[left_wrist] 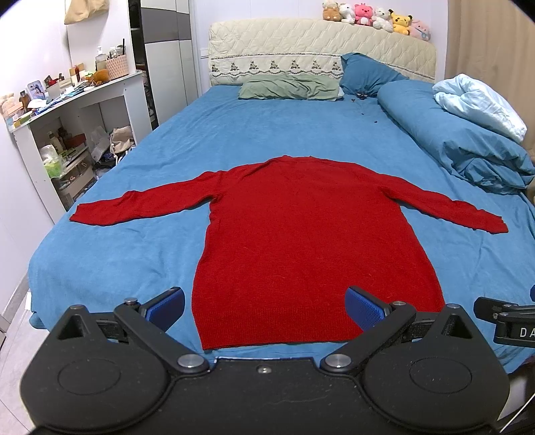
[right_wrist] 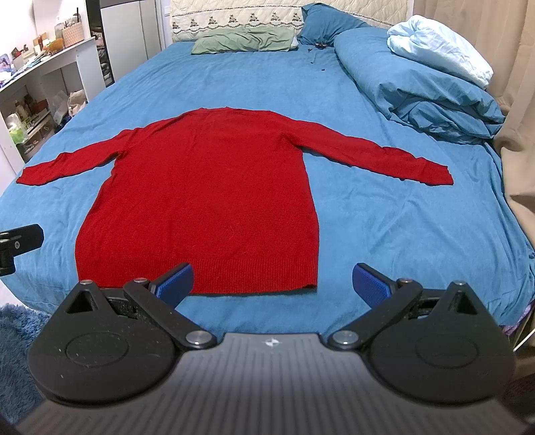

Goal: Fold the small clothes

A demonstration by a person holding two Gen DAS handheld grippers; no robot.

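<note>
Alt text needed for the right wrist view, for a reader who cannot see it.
A red sweater lies flat on a blue bed sheet, both sleeves spread outward, hem nearest the camera. The open right gripper hovers at the hem's right corner, holding nothing. Pillows and a bundled blue duvet lie beyond.

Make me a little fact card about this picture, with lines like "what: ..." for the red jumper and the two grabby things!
garment: red knitted long-sleeved sweater, lying flat, not folded yet
sleeves: both spread out sideways
hem: nearest the cameras
surface: blue bed sheet
left tool: open, empty, above the hem
right tool: open, empty, near the sweater's hem corner
far end: pale green pillow and rolled blue duvet
headboard top: row of plush toys
</note>
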